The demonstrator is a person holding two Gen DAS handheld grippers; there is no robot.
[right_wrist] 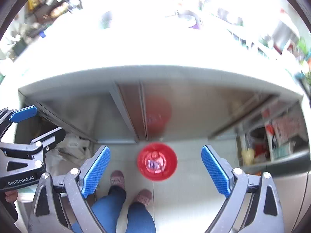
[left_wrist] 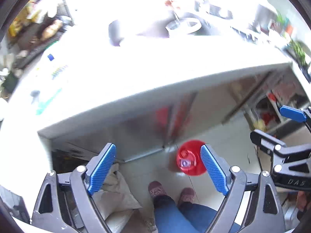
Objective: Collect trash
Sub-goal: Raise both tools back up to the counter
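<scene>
Looking down from up high, both pairs of tongs hung over the pale tiled floor in front of a long white table with shiny metal doors below it. The left tongs had their blue pads wide apart with nothing between them, and the right tongs were spread wide and held nothing too. A round red plastic bin stood on the floor close to the doors, and some scraps lay inside it, though they were too blurry to name. In the right wrist view the bin sat far below, in the middle of the gap between the pads. In the left wrist view it sat just beside the right-hand pad, partly hidden behind it. The person's blue jeans and pink shoes showed near the bin. This looked like the step between two pieces of trash, with both tongs free. Next, I think, the tongs needed to find another scrap, maybe on the bright table, where small things lay blurred. That would call for aiming with care, then closing on the scrap.
</scene>
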